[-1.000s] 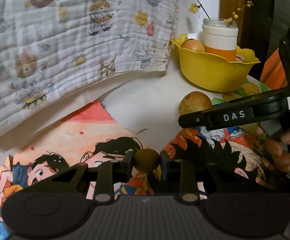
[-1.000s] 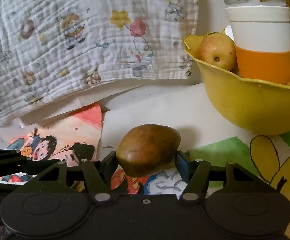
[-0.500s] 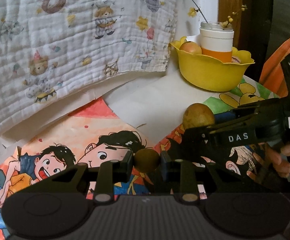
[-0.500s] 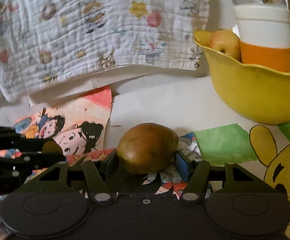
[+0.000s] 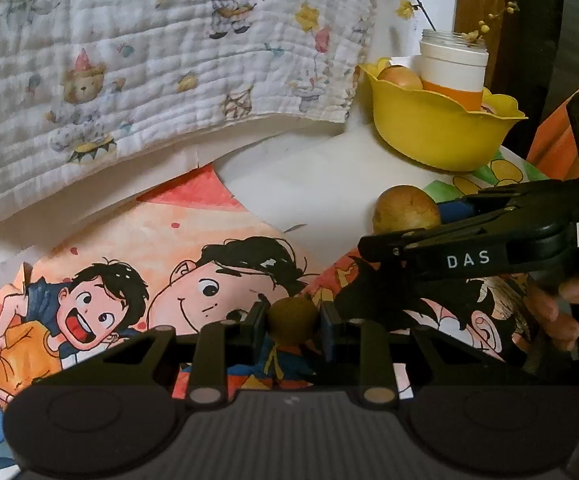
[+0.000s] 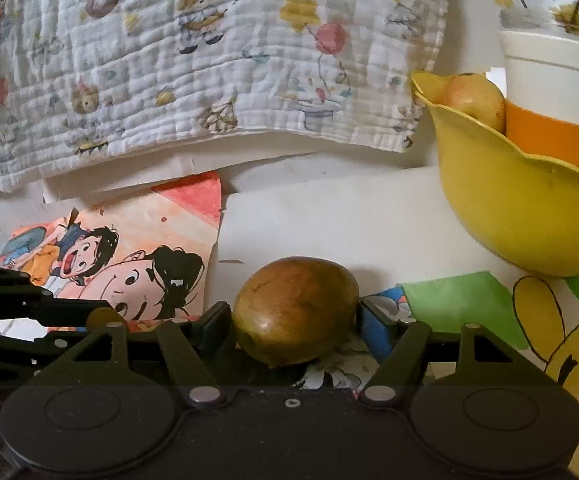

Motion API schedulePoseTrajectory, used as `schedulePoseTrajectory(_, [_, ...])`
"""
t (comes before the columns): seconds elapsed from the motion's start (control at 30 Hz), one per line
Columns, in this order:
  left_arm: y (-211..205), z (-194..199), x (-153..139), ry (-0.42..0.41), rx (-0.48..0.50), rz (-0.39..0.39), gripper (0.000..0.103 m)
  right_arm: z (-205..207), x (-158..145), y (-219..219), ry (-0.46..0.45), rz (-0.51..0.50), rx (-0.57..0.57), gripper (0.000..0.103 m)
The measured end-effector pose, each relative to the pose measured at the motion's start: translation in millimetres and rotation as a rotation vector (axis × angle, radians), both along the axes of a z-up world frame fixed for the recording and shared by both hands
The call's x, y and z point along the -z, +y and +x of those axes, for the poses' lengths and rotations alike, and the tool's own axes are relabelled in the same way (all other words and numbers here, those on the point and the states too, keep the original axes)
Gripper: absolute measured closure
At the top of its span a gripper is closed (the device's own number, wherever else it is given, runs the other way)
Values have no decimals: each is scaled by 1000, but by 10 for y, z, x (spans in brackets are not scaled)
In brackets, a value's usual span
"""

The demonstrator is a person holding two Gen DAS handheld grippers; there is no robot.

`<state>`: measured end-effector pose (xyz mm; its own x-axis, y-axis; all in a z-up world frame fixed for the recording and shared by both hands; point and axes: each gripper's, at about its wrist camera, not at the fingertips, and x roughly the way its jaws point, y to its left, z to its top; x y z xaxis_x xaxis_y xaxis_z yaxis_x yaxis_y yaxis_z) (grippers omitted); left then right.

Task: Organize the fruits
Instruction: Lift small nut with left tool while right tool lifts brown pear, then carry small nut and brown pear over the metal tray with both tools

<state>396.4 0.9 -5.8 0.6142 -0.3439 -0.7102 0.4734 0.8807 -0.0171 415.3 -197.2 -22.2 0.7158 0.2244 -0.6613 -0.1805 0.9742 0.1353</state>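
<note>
My left gripper [image 5: 292, 326] is shut on a small round brown fruit [image 5: 292, 319], held above the cartoon posters. My right gripper [image 6: 295, 320] is shut on a larger brown-green pear-like fruit [image 6: 295, 316]; it also shows in the left wrist view [image 5: 405, 210], to the right of the left gripper. A yellow bowl [image 5: 437, 132] stands at the back right and holds a reddish-yellow fruit [image 5: 399, 78] and a white-and-orange jar [image 5: 453, 68]. In the right wrist view the bowl [image 6: 529, 208] is close on the right, with the fruit [image 6: 473, 100] inside.
A white printed quilt [image 5: 149, 60] hangs over the back. Cartoon posters [image 5: 129, 280] and white paper [image 5: 309, 188] cover the surface. The left gripper's arm [image 6: 17, 308] reaches in at the right wrist view's left. A hand [image 5: 561, 312] holds the right gripper.
Both grippers have drawn back and lowered a little from the bowl, each still holding its fruit. The bowl looks farther off in the left wrist view.
</note>
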Motion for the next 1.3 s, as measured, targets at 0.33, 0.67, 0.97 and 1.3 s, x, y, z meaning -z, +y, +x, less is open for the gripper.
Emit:
schedulePoseTrajectory(0.33, [-9, -1, -26, 10, -16, -7, 72, 13, -10, -8, -6, -14, -4, 46])
schedulePoseTrajectory(0.67, [-80, -223, -243, -7, 9, -28, 72, -501, -273, -232, -33, 25, -79, 46])
schedulePoseTrajectory(0.97, [-301, -618, -468, -37, 83, -47, 72, -1424, -530, -437, -57, 31, -152, 46])
schedulePoseTrajectory(1.3, [-697, -917, -405, -16, 176, -53, 72, -2355, -497, -554, -14, 17, -104, 46])
